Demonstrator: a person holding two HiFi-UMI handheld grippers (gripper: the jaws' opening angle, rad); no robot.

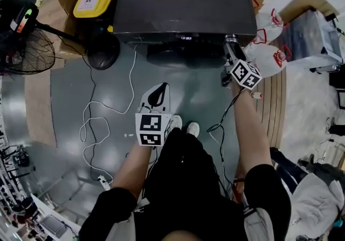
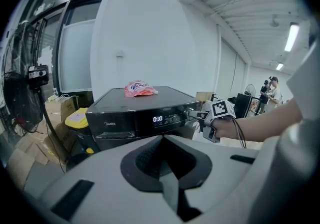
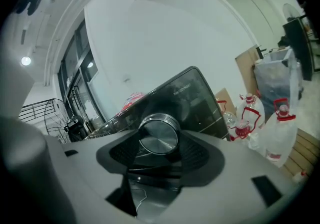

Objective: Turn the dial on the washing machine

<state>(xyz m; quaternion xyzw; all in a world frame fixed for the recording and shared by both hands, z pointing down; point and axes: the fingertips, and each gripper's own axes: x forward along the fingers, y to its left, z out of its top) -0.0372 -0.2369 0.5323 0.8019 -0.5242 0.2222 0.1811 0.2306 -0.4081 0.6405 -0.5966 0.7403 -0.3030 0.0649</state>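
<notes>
Silver dial [image 3: 159,137] between right claw [image 3: 156,144] jaws

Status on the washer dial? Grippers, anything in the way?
Right gripper shut on the dial, right end of the washing machine front. Left gripper shut, empty, held back. Nothing blocking the dial.

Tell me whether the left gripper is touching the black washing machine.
No, the left gripper hangs over the grey floor, apart from the black washing machine.
</notes>
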